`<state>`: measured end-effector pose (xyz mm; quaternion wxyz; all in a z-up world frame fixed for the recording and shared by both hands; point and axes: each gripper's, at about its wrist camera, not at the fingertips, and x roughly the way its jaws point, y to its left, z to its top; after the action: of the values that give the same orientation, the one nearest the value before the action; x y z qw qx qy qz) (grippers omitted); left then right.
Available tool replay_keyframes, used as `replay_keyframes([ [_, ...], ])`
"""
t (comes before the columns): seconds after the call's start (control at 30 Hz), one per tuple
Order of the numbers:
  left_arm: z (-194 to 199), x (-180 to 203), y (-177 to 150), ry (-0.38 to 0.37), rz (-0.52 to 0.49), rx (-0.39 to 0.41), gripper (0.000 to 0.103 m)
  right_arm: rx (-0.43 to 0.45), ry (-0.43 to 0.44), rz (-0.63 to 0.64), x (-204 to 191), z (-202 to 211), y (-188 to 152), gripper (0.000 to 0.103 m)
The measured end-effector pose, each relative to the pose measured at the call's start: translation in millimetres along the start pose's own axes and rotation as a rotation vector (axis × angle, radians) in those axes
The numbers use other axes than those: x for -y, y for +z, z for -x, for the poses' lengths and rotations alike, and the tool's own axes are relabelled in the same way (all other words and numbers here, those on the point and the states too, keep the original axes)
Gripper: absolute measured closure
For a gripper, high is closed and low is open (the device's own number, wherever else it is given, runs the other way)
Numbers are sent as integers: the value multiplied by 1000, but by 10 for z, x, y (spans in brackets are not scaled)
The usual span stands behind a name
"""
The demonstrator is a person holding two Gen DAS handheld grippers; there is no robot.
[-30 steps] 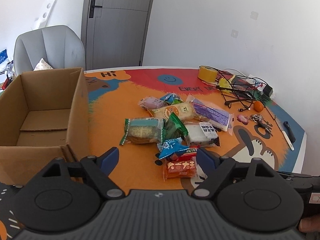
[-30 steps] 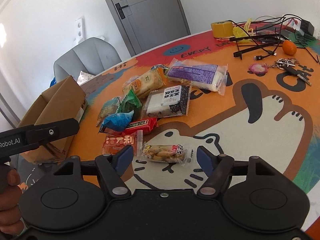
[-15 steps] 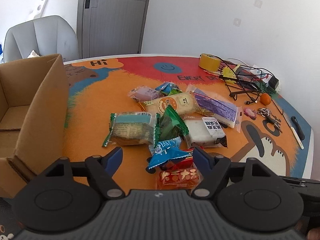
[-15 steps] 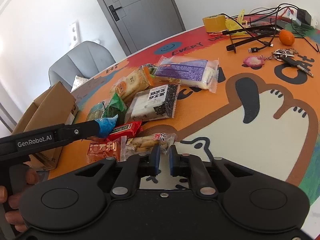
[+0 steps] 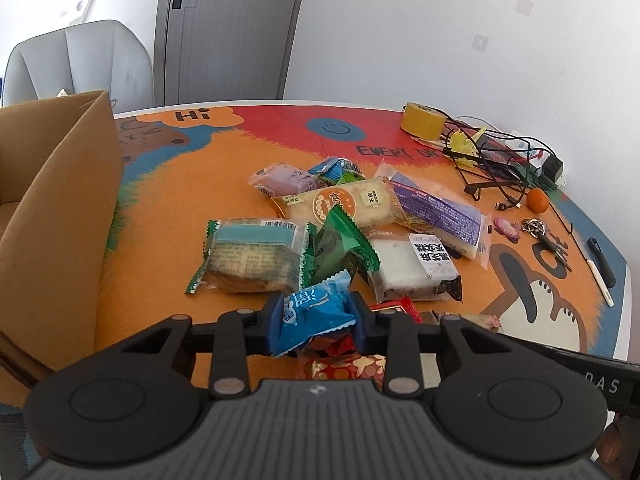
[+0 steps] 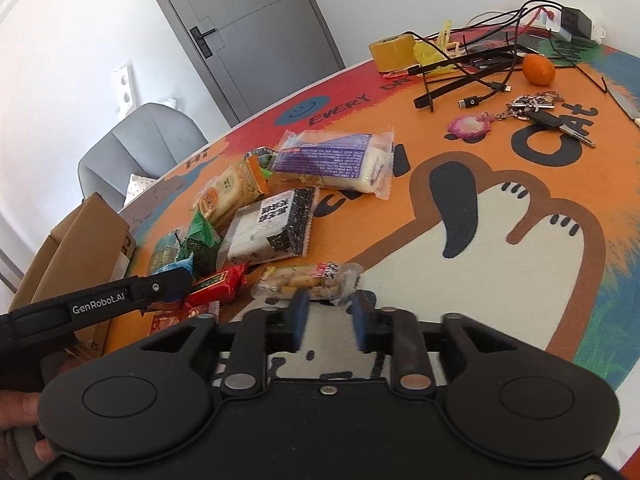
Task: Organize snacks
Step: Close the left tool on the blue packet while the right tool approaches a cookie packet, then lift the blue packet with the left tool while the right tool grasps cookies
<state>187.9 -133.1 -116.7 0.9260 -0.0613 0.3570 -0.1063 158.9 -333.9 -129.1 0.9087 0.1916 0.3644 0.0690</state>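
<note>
Cartoon-printed bench (image 5: 168, 208) carried scattered snacks. Left hand-held gripper (image 5: 316, 320) pinched a blue packet (image 5: 316, 312); right hand-held gripper (image 6: 329, 320) stood narrowly parted, empty. Next, probably: cardboard box (image 5: 60, 184).

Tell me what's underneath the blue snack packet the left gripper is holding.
Under the blue packet, pinched in the left gripper, a red wrapper and an orange-red packet show. What lies directly beneath is covered.
</note>
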Motion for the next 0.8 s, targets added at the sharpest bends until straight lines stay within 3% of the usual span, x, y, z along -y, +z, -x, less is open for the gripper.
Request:
replay_keyframes([
  [0.07,53,-16,2,-4,-2,14,71,18,-23,28,-78,-10,-7,31],
  [0.47,237,-256,-12,16,50,40,72,47,-157,106,-420,-254,-28,23],
  [0.57,273,-288,-15,12,57,46,72,64,-227,146,-539,-331,-77,23],
  [0.63,301,-303,-17,13,58,51,72,78,-279,161,-597,-360,-100,30],
  [0.7,321,-314,-25,15,55,50,72,95,-312,171,-618,-349,-120,44],
  [0.8,371,-300,-32,6,54,50,72,102,-289,152,-583,-297,-113,49],
])
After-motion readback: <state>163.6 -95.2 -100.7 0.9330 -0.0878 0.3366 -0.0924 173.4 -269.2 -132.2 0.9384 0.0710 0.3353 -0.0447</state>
